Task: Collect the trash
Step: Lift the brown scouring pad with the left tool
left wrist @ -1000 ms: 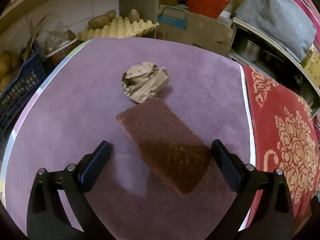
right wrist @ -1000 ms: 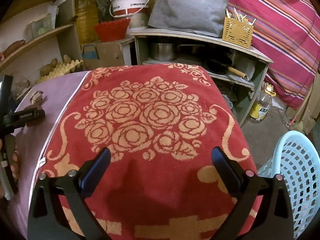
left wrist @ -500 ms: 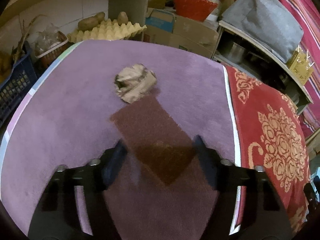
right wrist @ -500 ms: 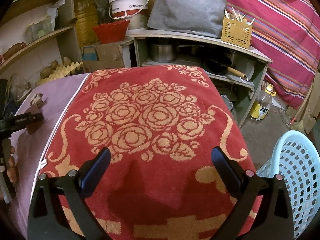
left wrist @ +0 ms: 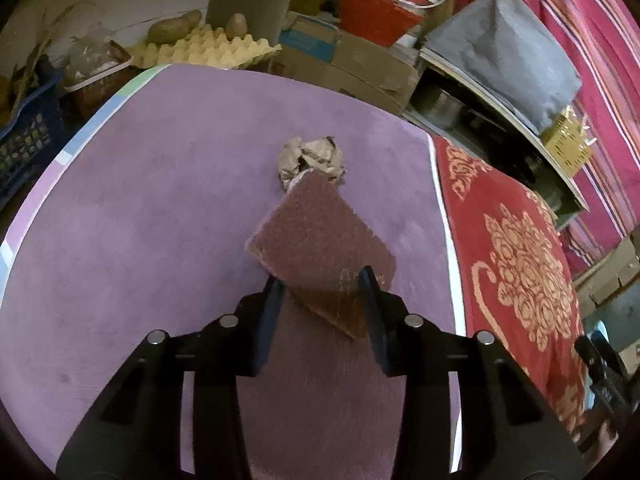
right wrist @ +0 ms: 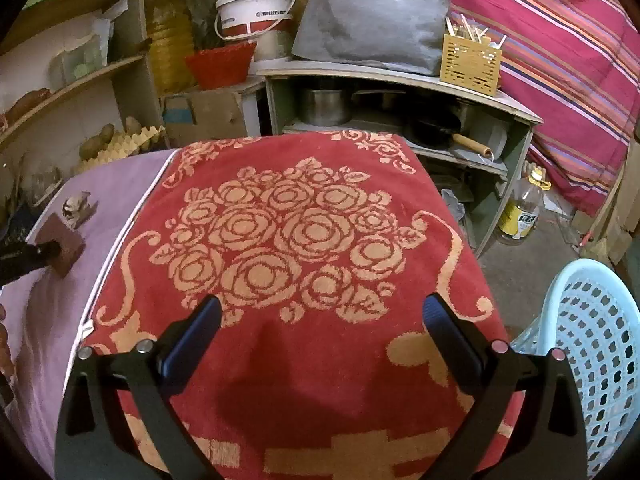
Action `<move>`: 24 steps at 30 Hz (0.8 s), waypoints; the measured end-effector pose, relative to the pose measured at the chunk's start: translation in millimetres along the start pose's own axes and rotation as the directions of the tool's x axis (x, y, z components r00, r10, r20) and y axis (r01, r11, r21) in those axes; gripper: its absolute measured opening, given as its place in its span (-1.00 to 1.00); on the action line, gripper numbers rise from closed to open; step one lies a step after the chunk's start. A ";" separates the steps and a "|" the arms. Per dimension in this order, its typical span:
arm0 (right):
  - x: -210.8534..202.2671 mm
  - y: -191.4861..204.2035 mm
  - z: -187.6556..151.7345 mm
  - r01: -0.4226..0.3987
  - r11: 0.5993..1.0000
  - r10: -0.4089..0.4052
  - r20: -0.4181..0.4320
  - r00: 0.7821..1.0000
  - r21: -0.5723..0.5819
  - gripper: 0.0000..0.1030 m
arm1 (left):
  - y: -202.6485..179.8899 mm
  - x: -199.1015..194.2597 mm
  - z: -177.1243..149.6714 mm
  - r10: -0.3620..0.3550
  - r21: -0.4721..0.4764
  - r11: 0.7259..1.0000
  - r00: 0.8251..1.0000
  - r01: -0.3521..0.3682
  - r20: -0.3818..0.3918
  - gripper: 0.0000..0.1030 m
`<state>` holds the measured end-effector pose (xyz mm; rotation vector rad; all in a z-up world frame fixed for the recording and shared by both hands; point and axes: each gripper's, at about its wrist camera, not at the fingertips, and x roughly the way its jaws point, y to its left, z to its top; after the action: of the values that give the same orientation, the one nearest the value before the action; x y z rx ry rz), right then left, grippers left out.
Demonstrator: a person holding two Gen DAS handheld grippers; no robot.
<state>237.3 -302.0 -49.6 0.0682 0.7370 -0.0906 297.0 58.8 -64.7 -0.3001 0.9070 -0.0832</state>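
Cluttered shelves and boxes ring a low surface draped in two cloths, a purple cloth (left wrist: 168,208) on the left and a red floral cloth (right wrist: 304,240) on the right.

Farthest left of the purple cloth's white-edged seam, the left gripper (left wrist: 322,284) has its jaws just closed in on a flat maroon scouring pad (left wrist: 320,236). Both pads press the pad's near corner, and its far end tilts up off the purple cloth. Just beyond that raised end, still on the purple cloth and short of the seam, sits one crumpled brown paper ball (left wrist: 312,158).

Across the seam, the right gripper (right wrist: 322,338) hovers over the red floral cloth with its jaws spread wide and nothing between them. Well to the right of the seam, off the cloth's edge, stands a pale blue perforated basket (right wrist: 596,344), probably where the trash goes.

The risk I see is the grip: only a corner of the limp pad is pinched, so it may sag, twist or slip free during the carry across the seam. Its free end could also brush the paper ball and roll it away.

Counted: one scouring pad, one paper ball, one basket, two grippers, two cloths.
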 end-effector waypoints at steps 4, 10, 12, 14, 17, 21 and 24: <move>-0.2 0.1 0.6 -0.003 1.000 0.003 0.001 1.000 0.001 0.91 | 2.6 -8.7 -2.1 -0.019 0.033 0.999 1.000 0.019 -0.005 -0.42; -0.4 3.7 1.1 -0.014 1.000 0.014 0.001 1.000 -0.003 0.91 | -4.5 -11.3 -3.1 0.115 0.104 0.987 0.992 -0.119 0.044 0.67; 0.1 4.3 1.2 -0.014 1.000 0.014 0.000 1.000 -0.005 0.91 | -8.8 -7.3 -3.5 0.139 0.147 0.978 0.989 -0.147 0.058 0.73; 0.7 4.5 1.0 -0.013 1.000 0.013 -0.002 1.000 -0.004 0.91 | -12.3 -1.2 -2.7 0.147 0.192 0.969 0.987 -0.156 0.059 0.85; 1.4 4.6 0.6 -0.014 1.000 0.014 -0.004 1.000 -0.002 0.91 | -13.2 11.2 1.0 0.163 0.227 0.959 0.985 -0.171 0.053 0.87; 1.8 4.4 0.4 -0.014 1.000 0.014 -0.006 1.000 -0.002 0.91 | -13.7 25.8 3.2 0.156 0.244 0.957 0.988 -0.154 0.011 0.88; 1.6 4.5 0.3 -0.017 1.000 0.017 -0.008 1.000 -0.003 0.91 | -17.1 30.1 6.1 0.153 0.266 0.952 0.988 -0.150 0.006 0.88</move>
<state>239.2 -297.7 -50.4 0.0715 0.7442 -0.0729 321.2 37.8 -79.2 0.0210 0.9186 -0.0644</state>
